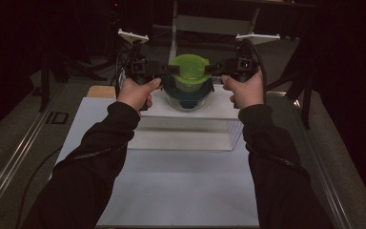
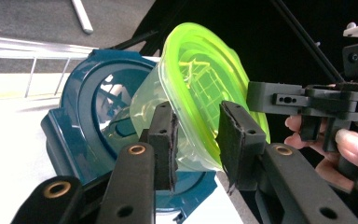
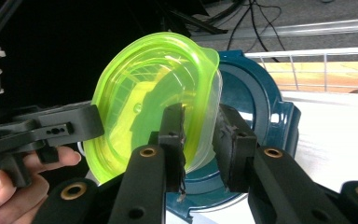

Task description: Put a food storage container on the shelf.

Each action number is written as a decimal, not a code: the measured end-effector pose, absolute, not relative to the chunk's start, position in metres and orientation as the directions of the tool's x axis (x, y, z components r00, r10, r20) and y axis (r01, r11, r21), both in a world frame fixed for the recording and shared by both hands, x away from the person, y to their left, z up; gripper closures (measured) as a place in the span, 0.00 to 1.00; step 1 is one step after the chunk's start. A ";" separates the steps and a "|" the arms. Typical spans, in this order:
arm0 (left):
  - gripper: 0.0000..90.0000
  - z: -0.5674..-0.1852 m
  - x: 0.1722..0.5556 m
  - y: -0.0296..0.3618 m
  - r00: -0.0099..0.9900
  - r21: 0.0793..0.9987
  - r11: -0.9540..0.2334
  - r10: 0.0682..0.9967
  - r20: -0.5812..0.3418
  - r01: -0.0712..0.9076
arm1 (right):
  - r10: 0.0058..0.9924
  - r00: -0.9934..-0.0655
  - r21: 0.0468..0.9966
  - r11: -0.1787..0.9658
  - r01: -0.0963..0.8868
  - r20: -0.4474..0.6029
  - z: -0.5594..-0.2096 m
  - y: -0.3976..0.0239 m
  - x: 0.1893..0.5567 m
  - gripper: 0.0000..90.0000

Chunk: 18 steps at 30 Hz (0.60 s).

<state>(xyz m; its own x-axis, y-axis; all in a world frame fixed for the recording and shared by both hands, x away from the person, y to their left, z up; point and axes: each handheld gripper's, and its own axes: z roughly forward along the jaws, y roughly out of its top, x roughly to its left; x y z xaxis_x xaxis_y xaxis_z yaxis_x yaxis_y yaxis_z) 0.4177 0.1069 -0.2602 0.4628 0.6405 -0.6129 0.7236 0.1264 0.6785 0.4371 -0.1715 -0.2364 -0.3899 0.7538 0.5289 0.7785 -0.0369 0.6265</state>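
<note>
A clear tub with a lime-green lid (image 1: 189,68) rests on top of a glass bowl with a dark teal lid (image 1: 188,94). My left gripper (image 1: 169,70) reaches its left rim and my right gripper (image 1: 210,70) its right rim. In the left gripper view the green lid (image 2: 205,79) and tub rim lie between the pads of the left gripper (image 2: 196,140), with a gap showing, so it is open. In the right gripper view the rim (image 3: 200,116) likewise sits loose inside the open right gripper (image 3: 200,140). The teal lid (image 2: 81,107) (image 3: 261,107) lies behind.
The bowl stands on a raised white platform with a clear front wall (image 1: 186,136), set on a white mat (image 1: 171,191). A wooden block (image 1: 100,91) lies behind at the left. A wire rail (image 3: 317,70) runs behind the platform. Dark stands and cables crowd the far side.
</note>
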 end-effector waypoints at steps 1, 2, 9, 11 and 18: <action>0.72 -0.261 0.419 0.106 0.459 0.681 0.132 0.645 -0.611 0.720 | 0.752 -0.387 0.625 -0.043 0.780 0.534 -0.237 -0.172 0.438 0.80; 0.72 -0.261 0.419 0.106 0.461 0.686 0.134 0.647 -0.607 0.715 | 0.750 -0.386 0.624 -0.045 0.780 0.537 -0.237 -0.172 0.439 0.80; 0.65 -0.265 0.422 0.107 0.453 0.697 0.158 0.656 -0.604 0.699 | 0.744 -0.371 0.615 -0.069 0.785 0.556 -0.238 -0.172 0.442 0.77; 0.63 -0.265 0.424 0.106 0.459 0.698 0.150 0.653 -0.602 0.701 | 0.744 -0.366 0.613 -0.072 0.787 0.558 -0.239 -0.172 0.445 0.72; 0.54 -0.265 0.425 0.109 0.468 0.706 0.167 0.640 -0.609 0.688 | 0.741 -0.389 0.640 -0.071 0.765 0.547 -0.240 -0.171 0.446 0.59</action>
